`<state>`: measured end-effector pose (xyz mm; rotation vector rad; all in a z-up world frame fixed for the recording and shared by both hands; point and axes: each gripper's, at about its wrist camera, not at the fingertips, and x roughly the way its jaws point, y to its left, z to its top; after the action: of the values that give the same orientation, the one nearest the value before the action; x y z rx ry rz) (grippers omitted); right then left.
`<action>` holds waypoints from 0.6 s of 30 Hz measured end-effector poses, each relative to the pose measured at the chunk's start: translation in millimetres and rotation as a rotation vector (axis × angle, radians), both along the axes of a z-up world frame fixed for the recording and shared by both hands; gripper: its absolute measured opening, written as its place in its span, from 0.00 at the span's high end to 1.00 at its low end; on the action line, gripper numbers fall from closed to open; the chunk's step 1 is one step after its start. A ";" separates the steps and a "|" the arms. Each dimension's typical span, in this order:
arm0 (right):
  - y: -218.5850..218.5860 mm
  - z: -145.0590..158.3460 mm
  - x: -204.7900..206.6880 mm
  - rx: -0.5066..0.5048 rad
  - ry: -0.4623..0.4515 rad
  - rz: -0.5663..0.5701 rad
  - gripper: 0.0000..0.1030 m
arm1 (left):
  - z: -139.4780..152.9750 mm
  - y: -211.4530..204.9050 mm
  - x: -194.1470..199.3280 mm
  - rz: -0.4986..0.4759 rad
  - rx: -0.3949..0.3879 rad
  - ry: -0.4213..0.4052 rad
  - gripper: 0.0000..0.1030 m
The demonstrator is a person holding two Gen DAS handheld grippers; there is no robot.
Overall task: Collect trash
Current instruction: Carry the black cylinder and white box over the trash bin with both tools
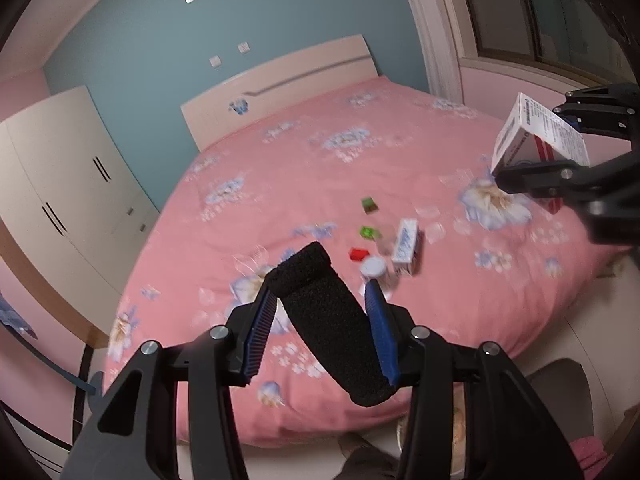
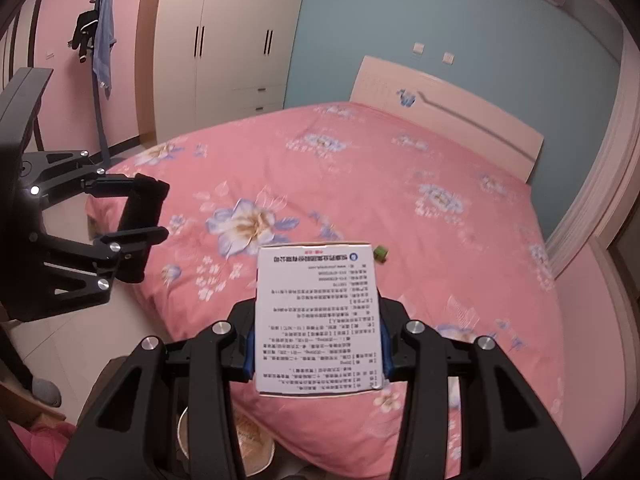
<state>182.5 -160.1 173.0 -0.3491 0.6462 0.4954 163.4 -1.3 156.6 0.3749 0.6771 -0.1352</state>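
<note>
Right tool [image 2: 318, 356] first: its blue pads are clamped on both long edges of a white printed box [image 2: 318, 320], held flat, print facing the camera. Left tool [image 1: 326, 332] is clamped too, gripping a black foam sleeve [image 1: 328, 328] that slants from ten o'clock down to four o'clock between the pads. So both tools are loaded and lifted off the bed [image 1: 280, 168].

Looking down past the right tool, at six o'clock, there's a round bin [image 2: 184, 436] on the floor, its rim just peeking between the tool's arms at the foot of the bed. That looks like the drop point. My call: bring each tool squarely over that rim before letting go, the box end-down so it doesn't catch the rim or the bed's edge. The sleeve is light and grippy; it may cling to a pad, so spread that tool wide.

More waits on the bed, at twelve to one o'clock off the left tool: a white-capped bottle [image 1: 374, 270], a small blue-and-white box [image 1: 406, 246], a red scrap [image 1: 359, 254], and two green scraps [image 1: 370, 233] [image 1: 370, 205]. Clustered close, so take them one at a time.
</note>
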 end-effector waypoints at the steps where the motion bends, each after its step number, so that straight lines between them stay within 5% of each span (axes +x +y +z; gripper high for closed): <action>1: 0.9 -8.5 -1.1 -0.004 0.014 0.002 0.57 | -7.7 -0.6 -0.9 -0.004 -0.004 0.014 0.53; 18: 5.7 -169.2 -11.5 -0.043 0.272 0.021 0.57 | -142.3 -5.0 -10.7 -0.036 -0.035 0.255 0.53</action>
<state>171.0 -154.4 3.8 -0.3323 0.9183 0.5546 152.7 -6.3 14.3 0.3393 0.9185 -0.2312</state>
